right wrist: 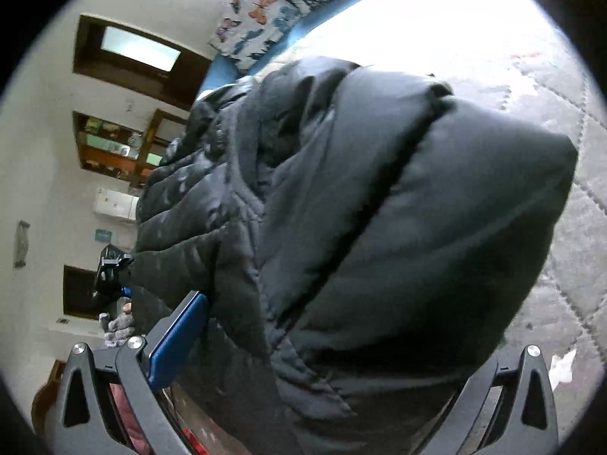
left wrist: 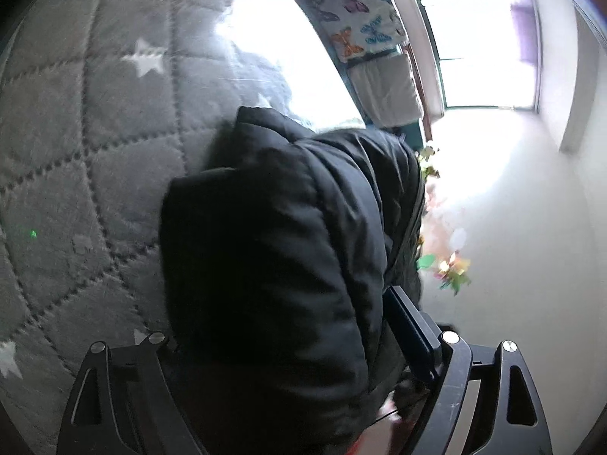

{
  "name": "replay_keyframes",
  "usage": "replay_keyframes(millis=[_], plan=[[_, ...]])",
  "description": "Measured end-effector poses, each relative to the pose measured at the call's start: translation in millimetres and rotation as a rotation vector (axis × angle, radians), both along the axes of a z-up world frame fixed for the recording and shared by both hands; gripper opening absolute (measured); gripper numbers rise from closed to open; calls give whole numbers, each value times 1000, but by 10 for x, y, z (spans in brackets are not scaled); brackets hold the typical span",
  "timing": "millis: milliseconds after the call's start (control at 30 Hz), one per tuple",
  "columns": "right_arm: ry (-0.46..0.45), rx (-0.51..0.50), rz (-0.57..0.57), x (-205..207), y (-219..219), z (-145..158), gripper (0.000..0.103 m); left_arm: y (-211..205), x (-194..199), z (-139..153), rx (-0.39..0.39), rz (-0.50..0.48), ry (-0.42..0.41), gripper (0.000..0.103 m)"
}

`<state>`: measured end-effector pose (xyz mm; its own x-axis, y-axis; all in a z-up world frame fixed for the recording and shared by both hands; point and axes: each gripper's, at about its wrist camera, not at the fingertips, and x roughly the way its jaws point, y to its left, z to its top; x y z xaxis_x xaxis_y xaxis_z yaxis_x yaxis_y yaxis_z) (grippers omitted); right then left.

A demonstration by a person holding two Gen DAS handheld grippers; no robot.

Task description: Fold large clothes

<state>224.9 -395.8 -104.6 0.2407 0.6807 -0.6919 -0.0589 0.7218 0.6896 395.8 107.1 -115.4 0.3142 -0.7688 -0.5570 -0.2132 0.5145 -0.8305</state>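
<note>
A thick black puffer jacket (left wrist: 273,235) lies bunched on a grey quilted bed cover with white stars (left wrist: 95,151). In the left wrist view its bulk fills the whole gap of my left gripper (left wrist: 284,303). The blue pad (left wrist: 409,330) of the right finger presses its side, and the other finger is buried under the cloth. In the right wrist view the jacket (right wrist: 379,208) likewise fills my right gripper (right wrist: 341,303). There the blue pad (right wrist: 174,341) lies against its quilted side and the other finger is covered.
A butterfly-print pillow (left wrist: 356,11) (right wrist: 273,7) lies at the head of the bed. A bright window (left wrist: 485,38) and artificial flowers (left wrist: 447,265) are beside the bed. Wooden shelves (right wrist: 114,144) hang on the white wall. A grey-gloved hand (right wrist: 119,328) shows at the jacket's far edge.
</note>
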Motion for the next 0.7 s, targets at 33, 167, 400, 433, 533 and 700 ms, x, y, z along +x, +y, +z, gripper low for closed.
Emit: replay_keyframes(millis=[33,167,400,433,533,700], plan=[[2,2,1,9,-3,-10,103,-12,26,-15,8,-9,5,90],[12,44,-10,48,-78,-58,103,-22,135,-93,-12,-38,27,90],[-14,51,-12,82,-12,-14,103,-37,269,-177,-43,-55,32,92],[-23,44,-4,69,9,-4,103,-79,282,-162,-39,-60,23,92],[-35,43,7,13,33,28,103,-227,239,-44,2,-86,-23,92],[-53,70,39,-97,41,99,103,-352,247,25,25,-142,-35,91]])
